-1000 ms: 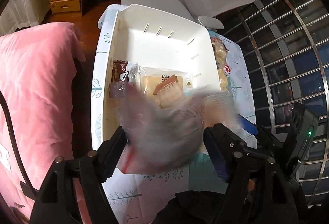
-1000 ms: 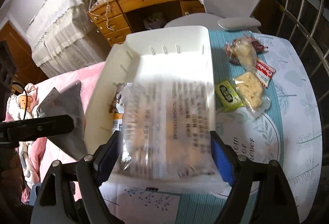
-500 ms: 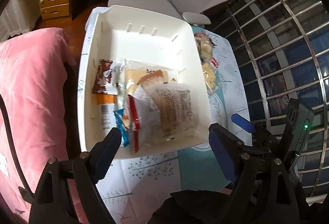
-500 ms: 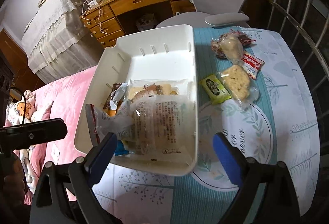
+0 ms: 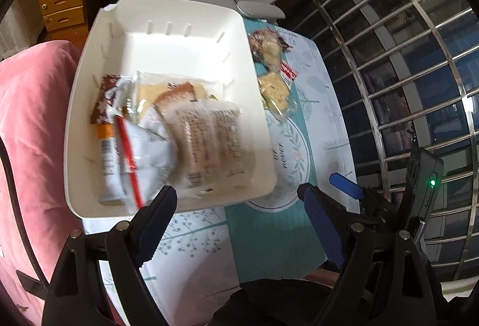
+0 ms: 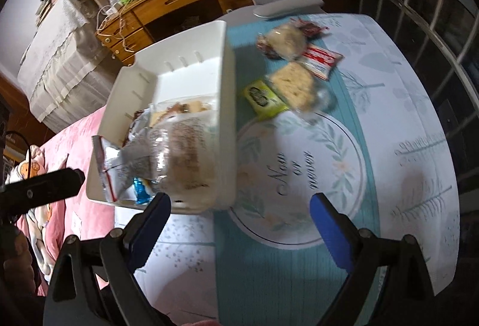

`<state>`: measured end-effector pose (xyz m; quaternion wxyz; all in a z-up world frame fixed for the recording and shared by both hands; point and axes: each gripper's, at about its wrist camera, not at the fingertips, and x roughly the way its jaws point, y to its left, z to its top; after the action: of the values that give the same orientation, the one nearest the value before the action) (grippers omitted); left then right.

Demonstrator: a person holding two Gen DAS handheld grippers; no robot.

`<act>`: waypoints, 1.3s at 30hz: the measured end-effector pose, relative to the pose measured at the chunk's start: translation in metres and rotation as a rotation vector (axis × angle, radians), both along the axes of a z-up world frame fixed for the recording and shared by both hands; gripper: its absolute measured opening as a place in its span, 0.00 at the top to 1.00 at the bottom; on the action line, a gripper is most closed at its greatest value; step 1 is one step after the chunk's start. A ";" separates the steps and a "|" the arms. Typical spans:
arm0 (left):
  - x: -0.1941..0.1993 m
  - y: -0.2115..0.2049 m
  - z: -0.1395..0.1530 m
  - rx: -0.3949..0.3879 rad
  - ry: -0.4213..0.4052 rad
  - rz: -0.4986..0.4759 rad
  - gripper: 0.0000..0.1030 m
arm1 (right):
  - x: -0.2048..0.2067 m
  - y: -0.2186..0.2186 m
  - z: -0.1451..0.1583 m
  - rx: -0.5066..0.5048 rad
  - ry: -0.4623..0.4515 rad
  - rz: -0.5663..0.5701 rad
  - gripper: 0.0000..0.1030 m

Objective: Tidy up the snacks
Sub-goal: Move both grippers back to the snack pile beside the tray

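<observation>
Left gripper (image 5: 236, 197): jaws spread wide, empty, over the table's near edge just beside the bin's near wall.
Right gripper (image 6: 239, 203): jaws apart, nothing between them, above the round leaf print on the tablecloth (image 6: 404, 104).
White bin (image 5: 167, 11): at the table's left edge, its near half filled with wrapped snacks, a clear-wrapped cake (image 5: 209, 143) on top.
Loose snacks: a green packet (image 6: 265, 98), a clear-wrapped square cake (image 6: 295, 84), a red-and-white packet (image 6: 321, 59) and a wrapped round pastry (image 6: 284, 42), clustered near the table's far edge, right of the bin.
Handling: likely light, crinkly and slippery; the cakes look crushable, so a gentle pinch across the wrapper's sealed end seems safest.
</observation>
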<state>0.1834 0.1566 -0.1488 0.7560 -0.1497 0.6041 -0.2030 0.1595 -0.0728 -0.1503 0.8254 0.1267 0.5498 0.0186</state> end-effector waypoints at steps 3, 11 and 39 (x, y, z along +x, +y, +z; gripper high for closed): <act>-0.002 -0.019 0.001 0.003 0.003 -0.004 0.16 | -0.001 -0.019 -0.005 0.032 0.020 -0.028 0.08; 0.003 -0.075 0.001 0.008 0.006 0.003 0.16 | -0.001 -0.073 -0.018 0.085 0.062 -0.051 0.08; 0.079 -0.213 -0.049 0.144 -0.057 0.267 0.16 | 0.122 -0.215 -0.015 0.084 -0.062 0.096 0.08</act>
<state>0.2625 -0.0567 -0.1981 0.8018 -0.1681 0.5703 -0.0608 0.2812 -0.2875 -0.1658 0.8342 0.1342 0.5281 0.0851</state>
